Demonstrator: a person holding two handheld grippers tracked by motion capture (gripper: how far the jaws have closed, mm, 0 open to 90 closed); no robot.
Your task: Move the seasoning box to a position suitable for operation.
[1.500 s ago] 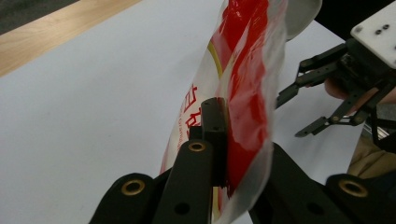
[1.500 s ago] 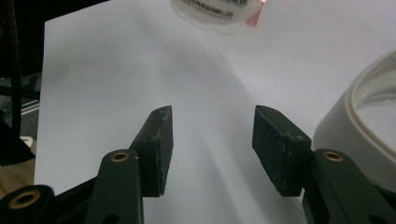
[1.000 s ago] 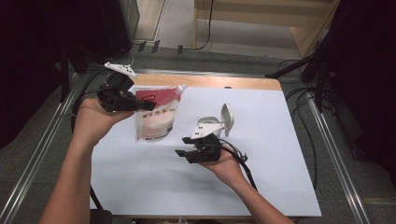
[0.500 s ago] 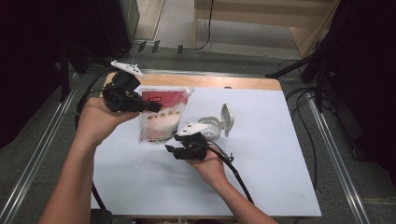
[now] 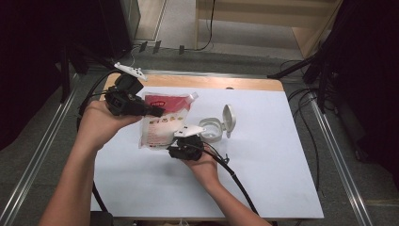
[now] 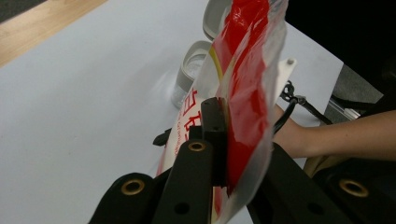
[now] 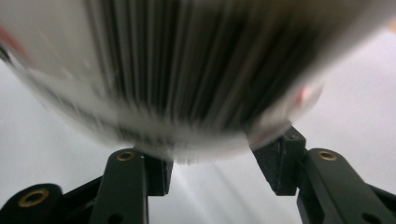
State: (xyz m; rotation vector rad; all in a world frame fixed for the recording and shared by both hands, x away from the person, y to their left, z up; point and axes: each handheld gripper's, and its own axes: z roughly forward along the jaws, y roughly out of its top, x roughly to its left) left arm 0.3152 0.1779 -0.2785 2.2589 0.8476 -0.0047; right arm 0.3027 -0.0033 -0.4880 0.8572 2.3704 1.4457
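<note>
A red and white spouted pouch [image 5: 164,122] hangs over the white table sheet [image 5: 268,165], held up at its top edge. My left gripper [image 5: 157,112] is shut on it; in the left gripper view the pouch [image 6: 247,93] is pinched between the black jaws [image 6: 224,140]. My right gripper [image 5: 171,151] sits at the pouch's lower end. In the right gripper view the blurred pouch bottom [image 7: 187,70] bulges just above and between the jaws [image 7: 217,163], which have just been closing. I see no firm squeeze from the pads.
A round white container [image 5: 211,131] with its flip lid [image 5: 228,115] stood open rests just right of the pouch, close to my right hand. The table's wooden back edge [image 5: 211,82] lies behind. Cables trail from both grippers.
My right hand has slid left from beside the container to under the pouch's lower end. The left hand has tipped the pouch up a little and otherwise kept its place.
</note>
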